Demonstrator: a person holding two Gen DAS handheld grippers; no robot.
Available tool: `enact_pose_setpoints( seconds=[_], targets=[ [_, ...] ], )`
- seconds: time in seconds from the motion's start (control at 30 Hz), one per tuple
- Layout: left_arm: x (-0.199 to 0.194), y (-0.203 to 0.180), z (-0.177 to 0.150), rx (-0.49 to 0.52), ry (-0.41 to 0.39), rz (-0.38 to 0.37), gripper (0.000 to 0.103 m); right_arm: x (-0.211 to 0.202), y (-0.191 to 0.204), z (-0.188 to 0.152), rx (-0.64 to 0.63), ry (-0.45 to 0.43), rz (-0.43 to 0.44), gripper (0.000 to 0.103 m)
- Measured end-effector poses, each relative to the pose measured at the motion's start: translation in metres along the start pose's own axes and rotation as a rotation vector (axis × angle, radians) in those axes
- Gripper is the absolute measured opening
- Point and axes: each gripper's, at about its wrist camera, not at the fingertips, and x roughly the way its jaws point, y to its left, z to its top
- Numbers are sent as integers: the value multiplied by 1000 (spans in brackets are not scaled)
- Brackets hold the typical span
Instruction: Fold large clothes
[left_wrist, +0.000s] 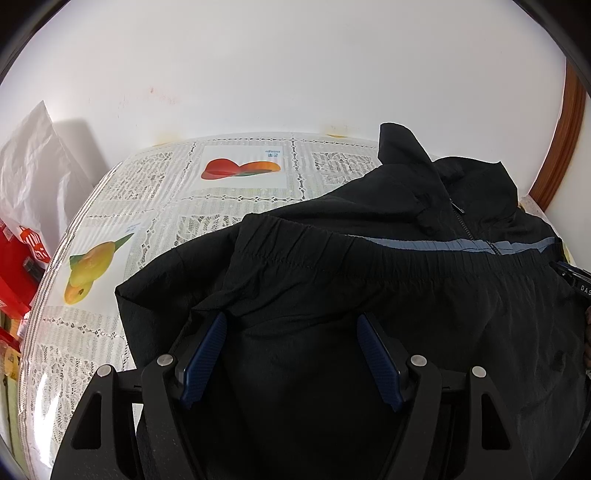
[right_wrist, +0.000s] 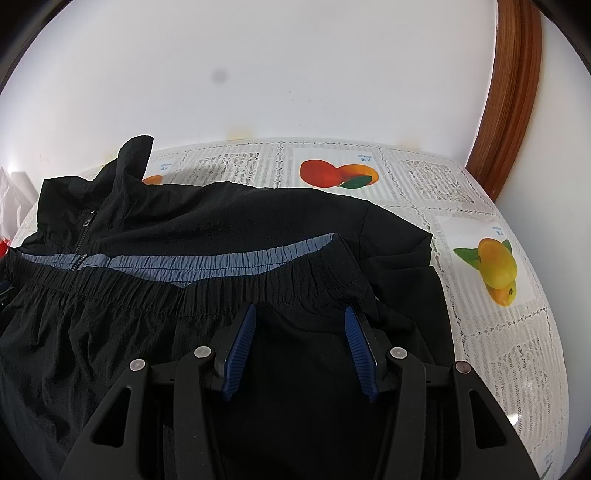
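You are working over a table under a glossy white lace-pattern cloth printed with mango pictures (left_wrist: 122, 343), set against a plain white wall (left_wrist: 258, 66). A curved brown wooden frame (right_wrist: 513, 96) runs down the upper right of the right wrist view, and a crumpled white plastic bag (left_wrist: 33, 170) with red packaging below it sits at the left edge of the left wrist view.

The black zip-up jacket with a blue-grey band inside its gathered hem (left_wrist: 369, 295) lies across the table, filling the centre and lower part of both views, its hem folded up toward the collar.

Your left gripper (left_wrist: 291, 332) has its blue ribbed fingers (left_wrist: 207, 354) well apart, tips at the black fabric with cloth lying between them, not pinched. Your right gripper (right_wrist: 300, 321) has its fingers (right_wrist: 240, 350) apart too, somewhat narrower, tips just below the gathered hem; whether they press the cloth you cannot tell.

The jacket's lower part is cut off by the frame bottoms, and its sleeves are hard to make out.
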Motion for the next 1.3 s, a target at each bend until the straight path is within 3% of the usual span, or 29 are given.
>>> enact_pose_setpoints(
  seconds=[0.97, 1.3],
  targets=[
    [1, -1, -1, -3, -1, -8, 73, -1, -7, 0, 42, -12, 25, 50],
    [9, -13, 6, 10, 5, -15, 75, 2, -28, 3, 95, -2, 70, 50]
  ],
)
